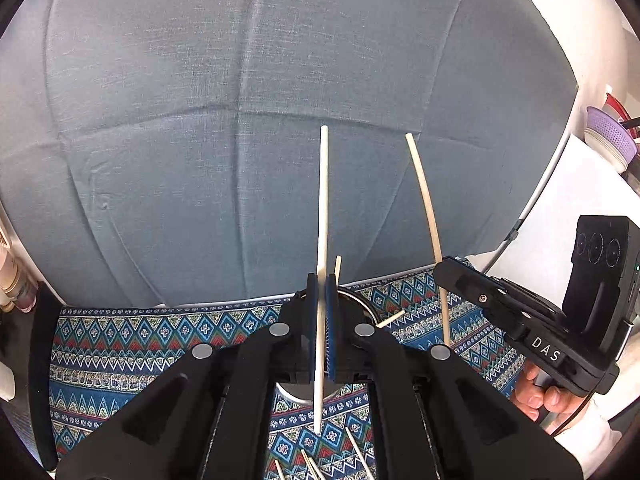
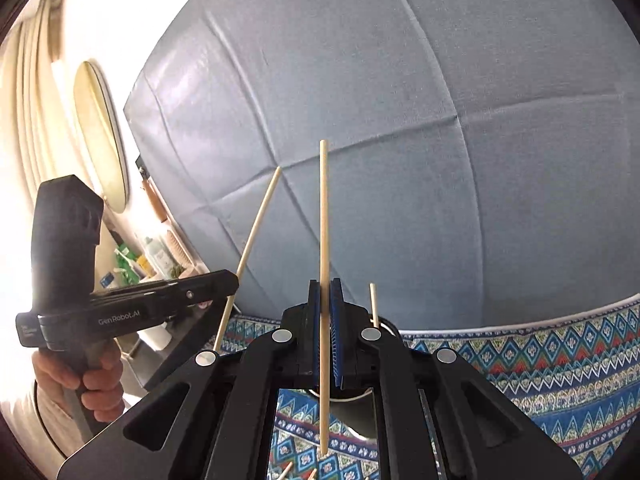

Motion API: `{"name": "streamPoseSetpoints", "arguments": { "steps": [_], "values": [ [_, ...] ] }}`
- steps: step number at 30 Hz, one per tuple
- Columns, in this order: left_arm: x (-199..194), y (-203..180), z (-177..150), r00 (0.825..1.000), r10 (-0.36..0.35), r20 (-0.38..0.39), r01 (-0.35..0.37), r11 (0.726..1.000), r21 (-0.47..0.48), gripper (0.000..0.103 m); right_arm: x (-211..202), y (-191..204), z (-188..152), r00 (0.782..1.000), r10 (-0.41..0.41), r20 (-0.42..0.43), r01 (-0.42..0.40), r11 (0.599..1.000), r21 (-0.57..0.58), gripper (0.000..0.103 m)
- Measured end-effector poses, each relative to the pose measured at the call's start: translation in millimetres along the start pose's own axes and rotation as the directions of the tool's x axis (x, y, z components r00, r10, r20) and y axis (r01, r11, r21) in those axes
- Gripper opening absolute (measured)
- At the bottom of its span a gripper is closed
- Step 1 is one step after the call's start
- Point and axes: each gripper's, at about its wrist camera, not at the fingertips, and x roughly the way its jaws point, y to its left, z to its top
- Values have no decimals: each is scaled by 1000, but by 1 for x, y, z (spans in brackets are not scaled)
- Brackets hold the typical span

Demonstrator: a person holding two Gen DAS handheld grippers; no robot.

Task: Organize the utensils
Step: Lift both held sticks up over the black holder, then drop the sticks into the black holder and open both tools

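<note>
Slender wooden chopstick [image 1: 322, 240] clamped between ridged blue pads [image 1: 331, 320].

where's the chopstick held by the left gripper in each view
Left wrist view: the chopstick stands upright at centre, clamped in the left gripper.
Right wrist view: the same chopstick slants at left-centre, rising from the left gripper.
Shared landmark: the metal cup on the patterned cloth, behind the fingers.

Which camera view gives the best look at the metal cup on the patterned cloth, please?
The left wrist view: the metal cup shows its rim, with a chopstick leaning out, behind the left gripper. The right wrist view gives only slivers of the cup around the right gripper.
</note>
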Motion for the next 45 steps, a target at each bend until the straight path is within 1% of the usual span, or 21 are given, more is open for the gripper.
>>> {"name": "streamPoseSetpoints", "arguments": {
  "steps": [2,3,5,7,8,9,13,15,17,19,20,22,23,25,28,30,32,35,40,42,45],
  "values": [
    [5,2,1,999,-16,35,17,1000,-3,3,8,-5,2,1000,7,8,-7,1000,3,5],
    [7,4,0,998,-36,57,37,999,-7,3,13,-7,2,1000,12,9,-12,1000,9,5],
    [13,8,-1,995,-44,86,46,999,-22,4,23,-10,0,1000,29,7,-29,999,17,5],
    [21,12,-4,991,-78,106,82,996,-32,4,29,-14,-3,998,54,18,-54,998,15,5],
    [25,14,-6,991,-75,112,79,996,-32,4,31,-15,-4,998,58,26,-58,998,10,5],
    [28,15,-8,989,-91,120,95,995,-31,4,34,-16,-5,997,68,33,-68,998,8,5],
    [43,22,-17,975,-170,145,178,983,-46,4,46,-22,-9,993,89,71,-90,996,12,5],
    [51,24,-19,968,-190,162,201,978,-53,4,49,-24,-12,989,110,99,-112,993,20,5],
    [57,26,-23,964,-196,181,210,976,-63,4,53,-27,-15,984,126,127,-131,991,32,5],
    [62,27,-27,955,-209,210,225,973,-58,4,55,-33,-19,980,132,146,-139,990,35,5],
    [65,27,-29,955,-203,217,220,974,-55,4,55,-36,-22,980,131,150,-138,990,37,5],
    [69,28,-35,946,-225,234,242,969,-46,4,60,-39,-28,979,128,157,-135,990,35,5],
    [71,30,-39,945,-224,238,242,969,-48,4,63,-40,-31,980,126,154,-133,990,37,5],
    [77,33,-46,938,-246,244,266,962,-54,4,69,-44,-38,982,125,143,-133,990,42,5],
    [81,36,-58,936,-246,252,269,961,-62,4,75,-46,-46,984,122,128,-126,992,22,5],
    [83,35,-65,937,-239,256,260,965,-48,4,79,-47,-51,985,118,122,-120,993,9,5],
    [84,34,-72,942,-230,245,246,969,-34,4,81,-47,-57,986,113,122,-114,993,6,5],
    [87,33,-78,940,-258,223,276,960,-49,4,80,-49,-65,988,106,110,-108,994,8,5],
    [84,28,-80,945,-248,212,257,966,-17,4,78,-48,-68,990,106,95,-107,994,4,5],
    [81,26,-80,948,-237,214,244,970,-4,4,76,-45,-66,991,100,93,-100,995,-6,8],
    [78,22,-76,953,-214,214,219,976,0,5,74,-42,-64,992,87,88,-86,996,-8,8]
  ]
}}
